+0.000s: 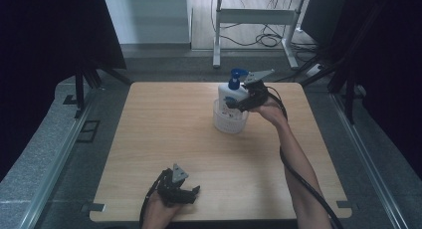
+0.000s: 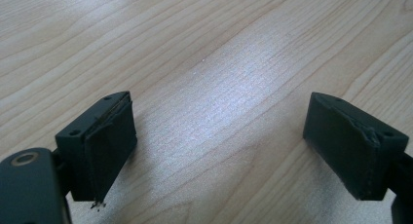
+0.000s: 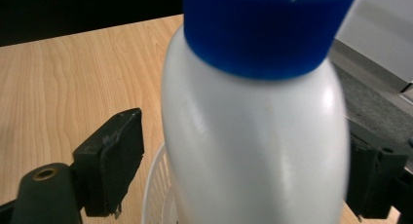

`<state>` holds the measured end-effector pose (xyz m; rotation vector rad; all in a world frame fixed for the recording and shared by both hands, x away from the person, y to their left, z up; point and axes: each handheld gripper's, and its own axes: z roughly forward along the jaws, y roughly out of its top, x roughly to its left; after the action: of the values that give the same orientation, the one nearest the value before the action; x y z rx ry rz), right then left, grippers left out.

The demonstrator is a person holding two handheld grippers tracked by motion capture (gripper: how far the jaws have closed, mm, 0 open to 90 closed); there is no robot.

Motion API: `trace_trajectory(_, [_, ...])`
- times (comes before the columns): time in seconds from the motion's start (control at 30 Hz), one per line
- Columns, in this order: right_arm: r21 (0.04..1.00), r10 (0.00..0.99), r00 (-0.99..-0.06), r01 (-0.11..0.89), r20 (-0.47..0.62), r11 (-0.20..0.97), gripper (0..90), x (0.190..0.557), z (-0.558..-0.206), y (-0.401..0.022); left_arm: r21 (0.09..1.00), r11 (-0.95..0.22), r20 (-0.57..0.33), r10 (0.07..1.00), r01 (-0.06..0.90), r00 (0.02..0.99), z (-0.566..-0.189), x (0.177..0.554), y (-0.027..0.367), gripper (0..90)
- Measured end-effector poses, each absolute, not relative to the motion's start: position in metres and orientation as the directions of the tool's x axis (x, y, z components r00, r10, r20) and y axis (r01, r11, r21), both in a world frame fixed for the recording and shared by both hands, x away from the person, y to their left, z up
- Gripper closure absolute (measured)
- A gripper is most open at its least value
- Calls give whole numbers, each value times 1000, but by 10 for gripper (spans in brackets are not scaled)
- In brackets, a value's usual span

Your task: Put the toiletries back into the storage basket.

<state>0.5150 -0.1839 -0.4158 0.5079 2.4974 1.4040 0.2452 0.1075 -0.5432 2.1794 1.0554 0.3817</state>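
Right gripper [image 1: 238,103] is reaching the far middle of the worktop [image 1: 159,139], its jaws standing apart on either side of a white bottle [image 3: 253,151] with a blue pump cap [image 3: 268,29]; whether they are touching it is unclear. That bottle is standing in a white basket [image 1: 229,123]. Left gripper [image 2: 219,151] is sitting wide open and empty over bare wood at the near edge.
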Motion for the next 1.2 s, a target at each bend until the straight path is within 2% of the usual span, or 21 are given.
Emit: trace_trajectory(1.2, [864, 494, -867, 193, -72, 466, 98, 498, -389, -213, 686, -441, -30, 778, 579, 628, -543, 245, 107, 115])
